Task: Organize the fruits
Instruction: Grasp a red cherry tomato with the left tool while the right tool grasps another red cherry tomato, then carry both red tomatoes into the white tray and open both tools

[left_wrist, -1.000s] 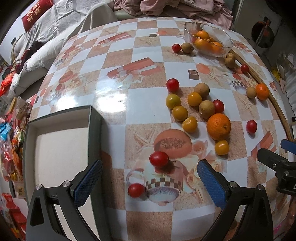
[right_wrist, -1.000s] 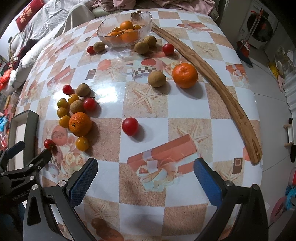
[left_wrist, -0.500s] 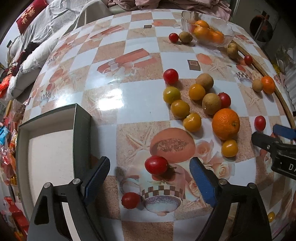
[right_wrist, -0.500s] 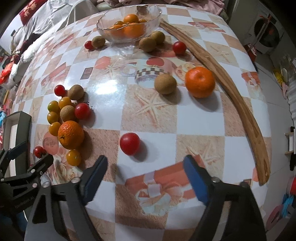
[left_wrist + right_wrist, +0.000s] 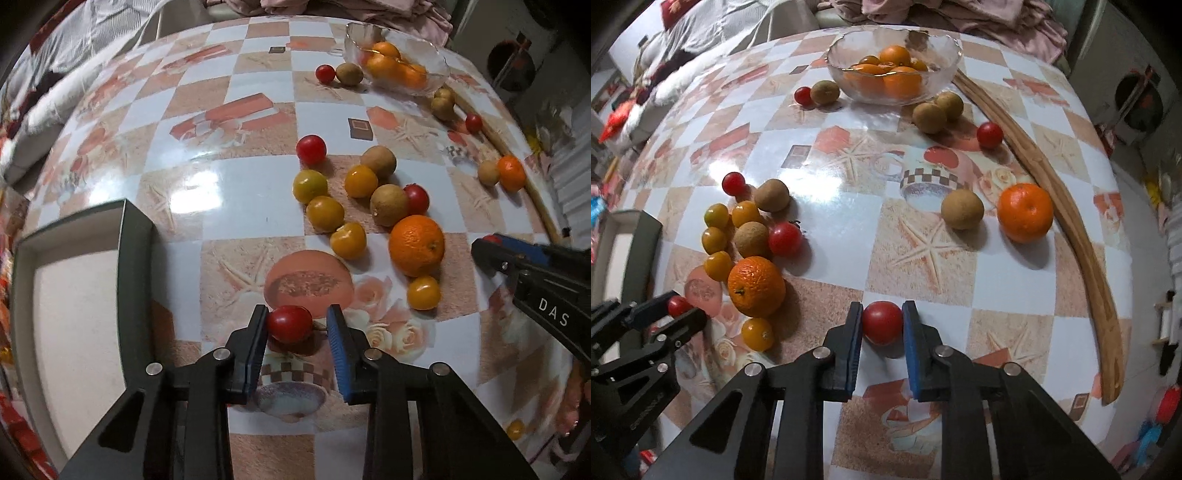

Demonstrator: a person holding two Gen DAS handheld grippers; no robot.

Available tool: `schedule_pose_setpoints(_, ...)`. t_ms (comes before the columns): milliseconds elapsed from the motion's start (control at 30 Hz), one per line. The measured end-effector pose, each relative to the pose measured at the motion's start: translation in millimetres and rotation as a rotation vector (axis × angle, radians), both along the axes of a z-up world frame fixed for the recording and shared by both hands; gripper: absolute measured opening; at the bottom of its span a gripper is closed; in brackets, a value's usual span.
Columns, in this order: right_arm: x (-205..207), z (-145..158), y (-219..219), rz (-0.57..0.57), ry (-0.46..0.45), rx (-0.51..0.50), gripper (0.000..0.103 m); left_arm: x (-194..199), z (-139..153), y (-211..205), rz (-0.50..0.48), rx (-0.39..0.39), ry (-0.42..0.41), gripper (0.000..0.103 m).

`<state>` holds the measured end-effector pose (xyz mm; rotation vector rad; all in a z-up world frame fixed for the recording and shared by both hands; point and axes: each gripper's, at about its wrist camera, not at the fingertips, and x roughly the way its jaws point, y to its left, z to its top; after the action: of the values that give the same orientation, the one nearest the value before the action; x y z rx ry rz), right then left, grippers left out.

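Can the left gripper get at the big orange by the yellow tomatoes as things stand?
Probably not at once: the left gripper has a red tomato between its fingers. The orange sits uncovered ahead to its right, with a yellow tomato close beside it.
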<state>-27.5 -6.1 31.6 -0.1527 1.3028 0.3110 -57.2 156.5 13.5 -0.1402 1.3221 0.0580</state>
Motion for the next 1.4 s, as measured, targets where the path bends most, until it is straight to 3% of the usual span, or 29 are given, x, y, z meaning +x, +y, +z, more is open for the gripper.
schedule_pose_setpoints(300, -21.3, 22.9, -21.7, -0.026, 0.014, 0.084, 0.023, -12.8, 30.9, 10.7, 0.022, -0.045, -0.066, 0.034)
schedule_pose_setpoints(633, -39.5, 45.9, 11.3, 0.031, 0.013, 0.122, 0.023, -38.7, 60.6, 38.5, 0.069, -0.039, -0.120, 0.034)
schedule_pose_setpoints(1000, -59.4, 61.5, 114.0, 0.224, 0.017, 0.164, 0.023, -90.9, 70.8, 120.2, 0.249, 0.034, -0.144, 0.034)
schedule_pose_setpoints(1167, -71.0, 61.5, 168.4, 0.322, 0.031, 0.185, 0.023, -117.9, 58.1, 163.6, 0.355, 0.076, -0.119, 0.034)
schedule_pose_setpoints(1400, -78.8, 39.3, 234.9, 0.410, 0.072, 0.174, 0.023, -133.6, 32.4, 203.4, 0.451, 0.113, -0.086, 0.034)
